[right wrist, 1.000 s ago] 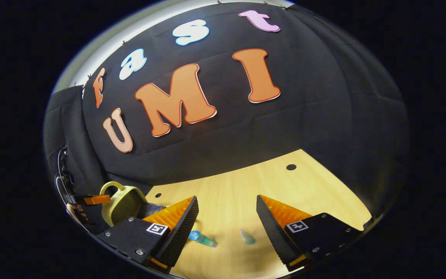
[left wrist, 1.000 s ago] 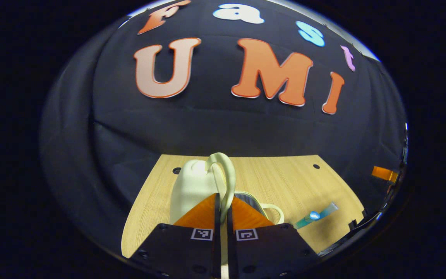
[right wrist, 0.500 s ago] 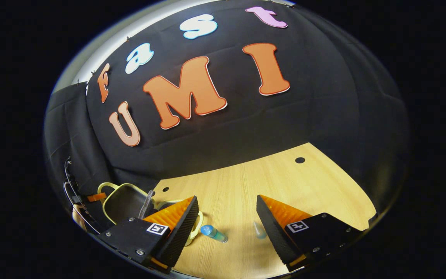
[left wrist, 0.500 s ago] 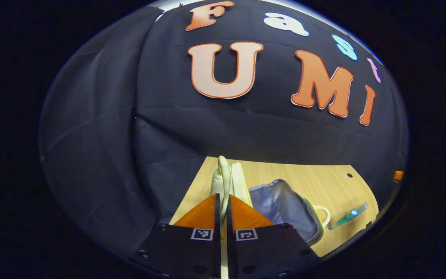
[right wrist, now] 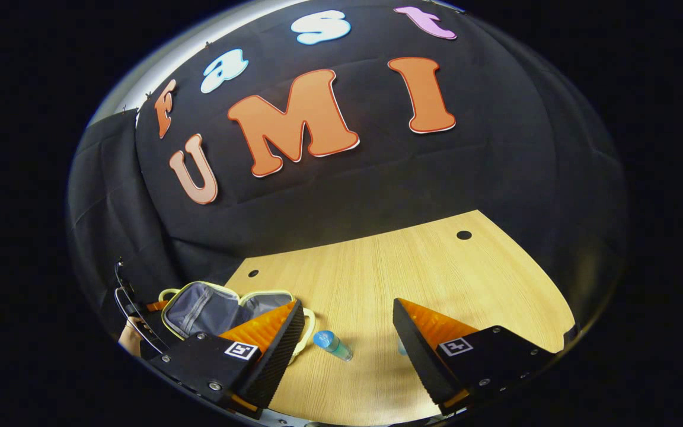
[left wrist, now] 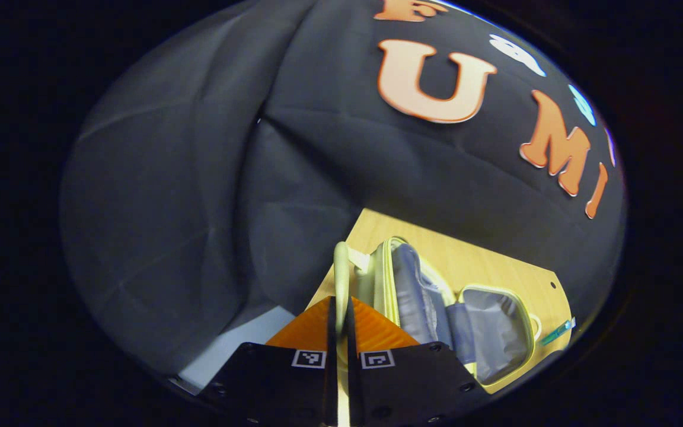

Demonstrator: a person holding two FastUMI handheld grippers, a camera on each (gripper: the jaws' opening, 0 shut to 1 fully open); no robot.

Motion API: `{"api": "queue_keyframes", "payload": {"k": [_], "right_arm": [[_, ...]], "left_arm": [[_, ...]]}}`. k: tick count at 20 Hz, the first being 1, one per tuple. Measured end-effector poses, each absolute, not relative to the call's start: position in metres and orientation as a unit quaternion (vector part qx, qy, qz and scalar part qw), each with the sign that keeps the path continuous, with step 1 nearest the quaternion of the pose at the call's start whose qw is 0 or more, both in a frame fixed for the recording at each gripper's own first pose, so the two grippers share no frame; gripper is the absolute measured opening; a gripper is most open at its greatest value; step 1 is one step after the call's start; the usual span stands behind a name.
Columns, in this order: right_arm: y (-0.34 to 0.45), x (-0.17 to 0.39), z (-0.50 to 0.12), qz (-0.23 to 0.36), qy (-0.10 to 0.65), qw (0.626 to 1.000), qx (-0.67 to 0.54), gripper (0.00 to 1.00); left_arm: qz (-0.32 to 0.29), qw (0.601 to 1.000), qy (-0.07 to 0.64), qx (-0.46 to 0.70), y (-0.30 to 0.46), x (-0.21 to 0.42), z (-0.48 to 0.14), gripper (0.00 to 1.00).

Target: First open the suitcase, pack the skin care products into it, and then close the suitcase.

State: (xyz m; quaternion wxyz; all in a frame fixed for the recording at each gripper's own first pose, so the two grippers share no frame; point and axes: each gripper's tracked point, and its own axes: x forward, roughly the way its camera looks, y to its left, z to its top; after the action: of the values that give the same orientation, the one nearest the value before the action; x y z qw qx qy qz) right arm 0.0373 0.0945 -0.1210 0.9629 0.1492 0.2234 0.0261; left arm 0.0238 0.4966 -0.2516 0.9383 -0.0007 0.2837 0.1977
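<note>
The tabletop [right wrist: 412,261] fills the lower middle of the right gripper view and shows as a wedge at lower right in the left gripper view. The suitcase [left wrist: 436,296] lies open on it, grey lining up, right of centre low in the left gripper view and at lower left in the right gripper view. The left hand-held gripper [left wrist: 339,308] is clenched on its handle [left wrist: 340,267], bottom centre. The right hand-held gripper [right wrist: 347,332] is released, jaws wide apart over the wood. Between them lies a bottle [right wrist: 332,345] with a blue cap; a second, blurred item beside the right finger may be another.
</note>
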Motion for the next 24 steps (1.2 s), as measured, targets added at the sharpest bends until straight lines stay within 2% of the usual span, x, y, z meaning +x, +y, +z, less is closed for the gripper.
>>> {"api": "queue_keyframes", "payload": {"k": [6,9,10,11,14,18,21,24], "right_arm": [[0.087,0.037,-0.128,-0.006,0.236,0.967,0.1,0.95],[0.08,0.03,-0.128,-0.016,0.234,0.968,0.089,0.95],[0.077,0.027,-0.13,-0.019,0.236,0.968,0.087,0.95],[0.074,0.025,-0.132,-0.025,0.237,0.967,0.088,0.95],[0.068,0.024,-0.134,-0.036,0.235,0.967,0.095,0.95],[0.065,0.025,-0.136,-0.031,0.227,0.97,0.082,0.95],[0.066,0.028,-0.136,-0.022,0.213,0.974,0.073,0.95],[0.069,0.029,-0.141,-0.009,0.204,0.976,0.07,0.95]], "left_arm": [[0.251,0.908,0.331,-0.055,0.545,0.012,-0.328,0.08],[0.281,0.898,0.337,-0.029,0.559,0.004,-0.331,0.11],[0.294,0.894,0.338,-0.008,0.568,0.0,-0.326,0.18],[0.304,0.891,0.337,0.011,0.571,-0.002,-0.315,0.18],[0.305,0.894,0.323,0.052,0.56,0.001,-0.289,0.96],[0.301,0.912,0.252,0.118,0.508,0.015,-0.217,0.98],[0.289,0.927,0.194,0.142,0.432,0.021,-0.17,0.97],[0.252,0.949,0.139,0.13,0.335,0.03,-0.136,0.95]]}}
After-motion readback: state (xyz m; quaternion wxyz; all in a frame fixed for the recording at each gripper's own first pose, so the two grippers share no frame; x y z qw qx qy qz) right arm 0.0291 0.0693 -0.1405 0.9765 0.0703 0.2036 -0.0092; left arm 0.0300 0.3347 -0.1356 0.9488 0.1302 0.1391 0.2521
